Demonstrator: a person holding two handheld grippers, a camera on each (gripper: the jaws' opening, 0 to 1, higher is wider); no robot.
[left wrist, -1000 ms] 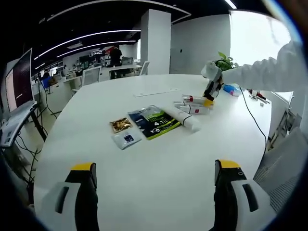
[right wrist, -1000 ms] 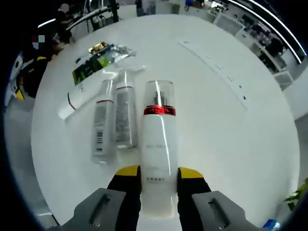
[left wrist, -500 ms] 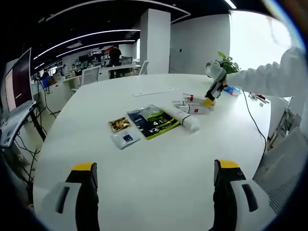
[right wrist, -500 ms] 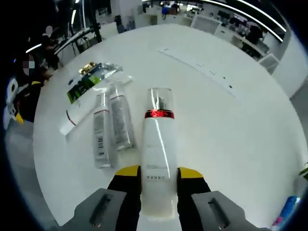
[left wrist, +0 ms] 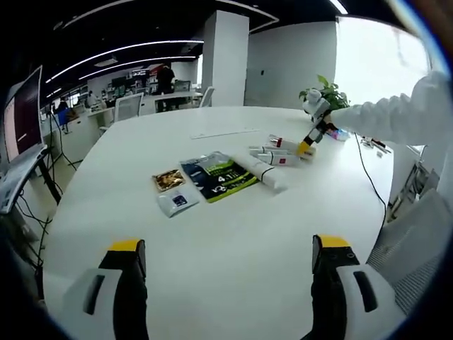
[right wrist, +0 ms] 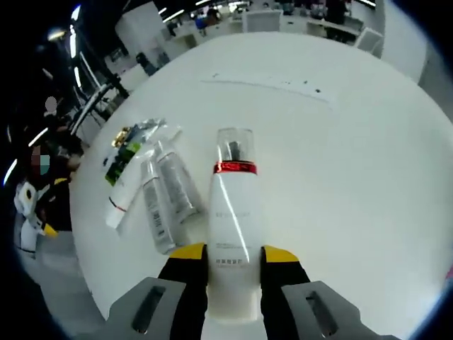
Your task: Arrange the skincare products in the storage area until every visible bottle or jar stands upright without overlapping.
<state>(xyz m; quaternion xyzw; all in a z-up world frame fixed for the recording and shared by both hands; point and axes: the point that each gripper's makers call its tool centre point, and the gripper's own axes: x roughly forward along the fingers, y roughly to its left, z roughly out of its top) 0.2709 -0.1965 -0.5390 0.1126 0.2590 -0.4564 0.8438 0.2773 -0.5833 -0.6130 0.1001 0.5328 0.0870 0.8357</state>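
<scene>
A dark blue and green pouch (left wrist: 218, 176) was laid flat near the middle of the white desk (left wrist: 212, 241). A gold sachet (left wrist: 168, 180) was placed just beside it, and a small clear sachet with a blue label (left wrist: 175, 202) lay next to that, nearer the desk's near edge. A long flat white strip (right wrist: 267, 83) was seen towards the far edge. A potted green plant (left wrist: 324, 91) was stood at the desk's far right edge, with a black cable (left wrist: 369, 180) trailed over the right edge. Office chairs (left wrist: 126, 108) and a white column (left wrist: 225, 60) were seen beyond.
</scene>
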